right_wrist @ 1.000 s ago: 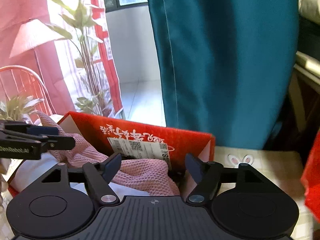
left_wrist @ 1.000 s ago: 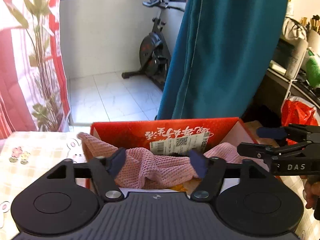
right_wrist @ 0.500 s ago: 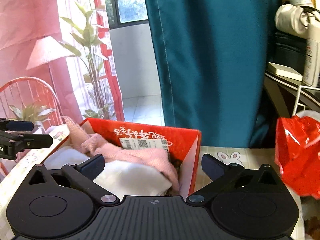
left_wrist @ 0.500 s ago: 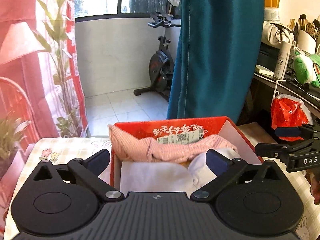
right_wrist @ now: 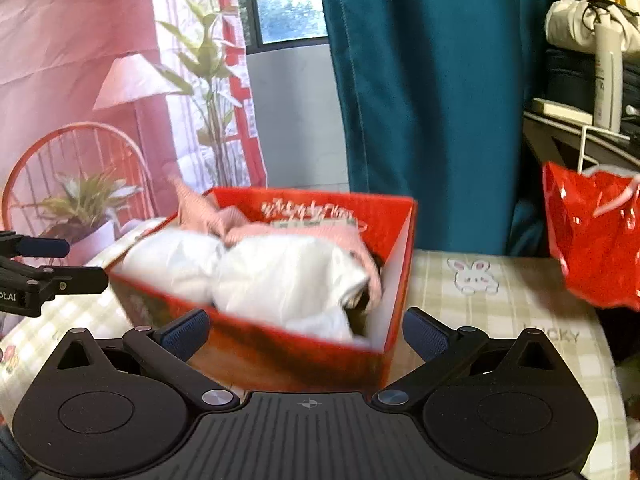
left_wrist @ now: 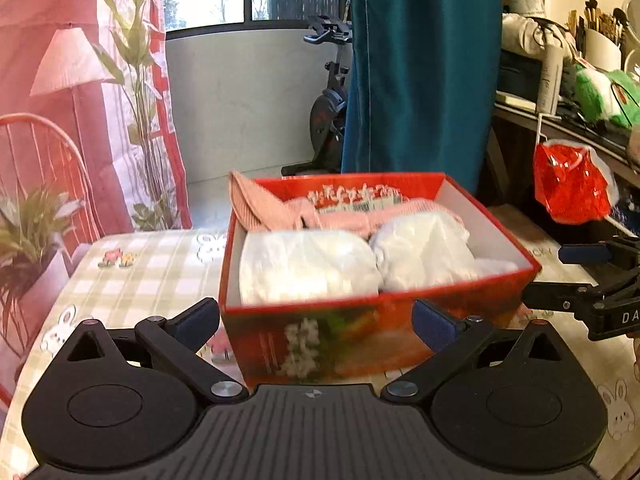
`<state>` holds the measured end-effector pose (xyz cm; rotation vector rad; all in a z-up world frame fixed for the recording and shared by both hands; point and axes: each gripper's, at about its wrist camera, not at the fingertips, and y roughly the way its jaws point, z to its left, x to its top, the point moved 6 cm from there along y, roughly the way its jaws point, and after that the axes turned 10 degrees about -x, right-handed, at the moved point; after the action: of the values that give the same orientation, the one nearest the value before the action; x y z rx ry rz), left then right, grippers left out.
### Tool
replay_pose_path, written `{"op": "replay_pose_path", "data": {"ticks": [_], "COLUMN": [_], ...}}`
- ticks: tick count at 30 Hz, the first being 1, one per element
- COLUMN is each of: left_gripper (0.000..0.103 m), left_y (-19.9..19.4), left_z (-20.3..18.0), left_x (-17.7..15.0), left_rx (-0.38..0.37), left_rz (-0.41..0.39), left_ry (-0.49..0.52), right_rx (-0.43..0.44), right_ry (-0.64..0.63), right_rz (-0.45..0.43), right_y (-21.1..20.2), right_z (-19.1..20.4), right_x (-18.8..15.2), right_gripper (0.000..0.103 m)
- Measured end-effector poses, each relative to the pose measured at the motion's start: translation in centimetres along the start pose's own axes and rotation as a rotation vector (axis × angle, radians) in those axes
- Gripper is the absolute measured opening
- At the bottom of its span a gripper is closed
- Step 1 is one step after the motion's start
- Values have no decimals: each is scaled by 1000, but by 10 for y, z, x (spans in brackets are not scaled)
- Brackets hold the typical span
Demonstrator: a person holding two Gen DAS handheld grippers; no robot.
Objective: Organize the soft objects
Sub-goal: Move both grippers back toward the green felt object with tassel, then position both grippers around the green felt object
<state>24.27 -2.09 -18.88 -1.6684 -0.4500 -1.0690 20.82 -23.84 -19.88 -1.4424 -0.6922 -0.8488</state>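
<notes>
You see a red box (left_wrist: 492, 216) of glossy printed cardboard with a plain white matt interior, holding a pink cloth (left_wrist: 276, 210) of coarse waffle-textured knit and smooth white fabric bundles (left_wrist: 308, 264). The tablecloth (left_wrist: 152, 264) looks like smooth checked material, and the red bag (right_wrist: 596, 240) is shiny crinkled plastic.

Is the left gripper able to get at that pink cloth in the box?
Probably yes: the left gripper is open, and the pink cloth lies uncovered behind the white bundles.
</notes>
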Motion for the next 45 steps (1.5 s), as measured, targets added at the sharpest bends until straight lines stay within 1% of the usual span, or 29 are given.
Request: {"op": "replay_pose_path", "data": {"ticks": [4,7,16,24,27,29,33,35,37,41,45], "left_gripper": [103,103,103,103,102,101,100,99,99,95,93], "left_y": [-2,-1,10,21,25,27,30,31,32,34,37], "left_z": [-3,-5,-14,-23,-25,-28,-32,-33,-35,-39,-44], "left_x": [-18,-31,-64,-82,-86,-87,-90,-90,-91,-90,-88], "left_rx": [-3,-11,-25,-42,-53,-62,-75,-82,-85,-100,-121], "left_rz": [2,8,52,81,89,91,101,102,105,118,123], "left_ry": [-26,-65,-132,-150,-157,-156,-157,-161,-163,-165,-170], "right_rx": [15,17,24,39,50,56,65,74,85,100,110], "right_ry": [-18,-63,-150,-150,-147,-142,-124,-114,-108,-115,-114], "right_rz": [12,37,102,153,156,159,167,167,170,163,157], "right_y": [-7,-9,-7,-1,0,1,4,5,5,6,6], "right_z": [1,4,0,-6,-6,-5,-4,-2,0,5,7], "right_x": [-24,-43,-87,-115,-121,-124,-128,-129,-129,-128,-128], "right_gripper": [102,102,101,96,95,88,84,78,77,74,74]}}
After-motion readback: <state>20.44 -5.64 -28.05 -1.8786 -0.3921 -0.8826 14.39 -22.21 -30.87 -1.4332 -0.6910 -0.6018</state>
